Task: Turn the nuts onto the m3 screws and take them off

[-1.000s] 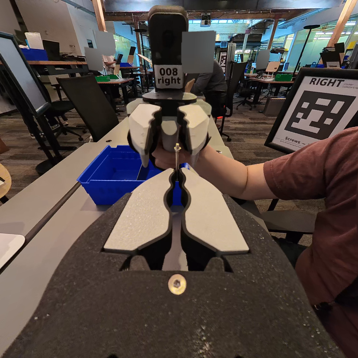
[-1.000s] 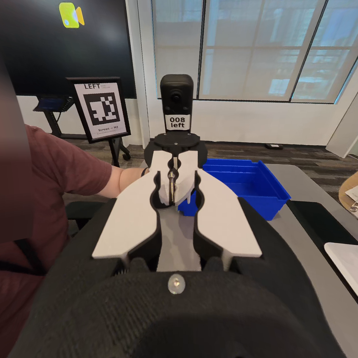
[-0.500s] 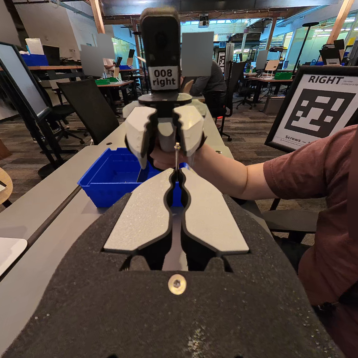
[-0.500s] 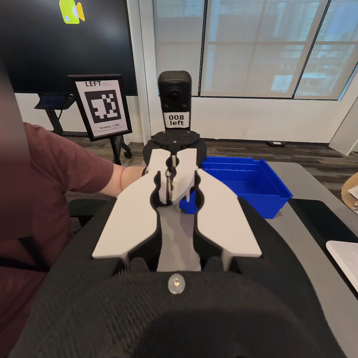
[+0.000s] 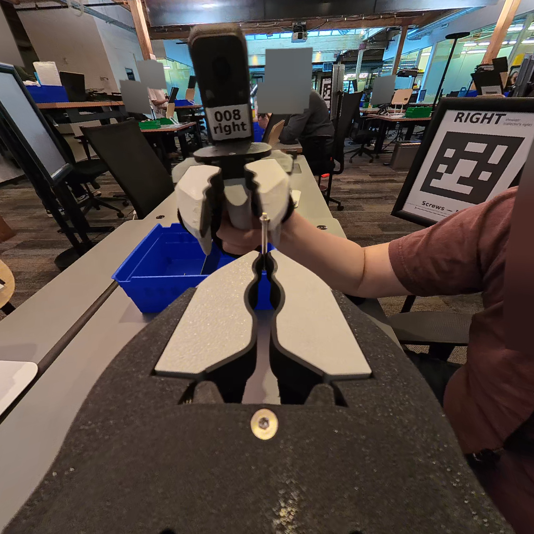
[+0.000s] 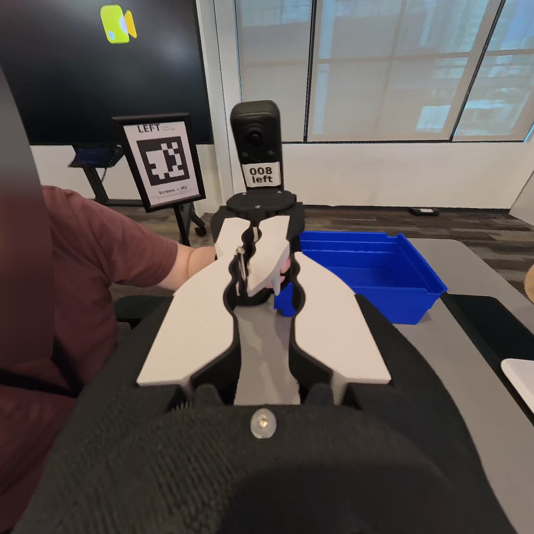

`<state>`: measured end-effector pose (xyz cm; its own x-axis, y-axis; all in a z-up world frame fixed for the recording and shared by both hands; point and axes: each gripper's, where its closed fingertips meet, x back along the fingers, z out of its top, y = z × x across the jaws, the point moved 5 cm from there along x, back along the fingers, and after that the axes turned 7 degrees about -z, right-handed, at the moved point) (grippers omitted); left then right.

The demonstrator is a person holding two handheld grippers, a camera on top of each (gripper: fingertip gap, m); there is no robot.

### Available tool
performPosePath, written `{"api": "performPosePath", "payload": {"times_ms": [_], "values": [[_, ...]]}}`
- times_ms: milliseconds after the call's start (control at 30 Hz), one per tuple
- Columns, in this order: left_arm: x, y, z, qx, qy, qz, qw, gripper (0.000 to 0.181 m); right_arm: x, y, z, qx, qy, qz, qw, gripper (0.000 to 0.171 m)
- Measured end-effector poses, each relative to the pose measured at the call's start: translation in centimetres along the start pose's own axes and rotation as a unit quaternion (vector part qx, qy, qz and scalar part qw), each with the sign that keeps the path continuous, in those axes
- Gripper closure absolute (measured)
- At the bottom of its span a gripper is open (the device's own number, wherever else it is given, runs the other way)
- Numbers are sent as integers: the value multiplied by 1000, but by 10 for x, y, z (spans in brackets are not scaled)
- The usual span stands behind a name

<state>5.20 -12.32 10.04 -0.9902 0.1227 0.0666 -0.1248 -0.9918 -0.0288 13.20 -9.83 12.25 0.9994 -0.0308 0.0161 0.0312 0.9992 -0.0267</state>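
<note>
My left gripper (image 5: 263, 257) is shut on a thin metal screw (image 5: 263, 237) that stands upright from its fingertips. A small silver knob caps the screw; I cannot tell whether it is the head or a nut. My right gripper (image 5: 239, 242) faces it, open, and the screw's top lies in front of its right finger (image 5: 271, 187). In the right wrist view my right gripper (image 6: 264, 268) is open and empty. The screw (image 6: 241, 267) stands by its left finger, still held by the left gripper (image 6: 245, 286). No loose nut shows.
A blue plastic bin (image 5: 161, 268) sits on the grey table (image 5: 57, 303) under both grippers; it also shows in the right wrist view (image 6: 375, 271). Framed marker signs (image 5: 468, 161) (image 6: 164, 161) stand beside the table. A white object (image 6: 520, 375) lies at the table edge. Only a small space, under 4 cm, lies between the two pairs of fingers.
The right gripper has shifted sideways and tilted, so the screw now sits by one of its fingers, not centred between them. The left gripper still holds the screw.
</note>
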Motion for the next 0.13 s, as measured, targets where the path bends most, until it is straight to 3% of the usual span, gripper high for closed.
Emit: {"api": "performPosePath", "payload": {"times_ms": [133], "values": [[0,0,0,0,-2,0,1000,179,4,0,4,-22,19,19,999,141]]}}
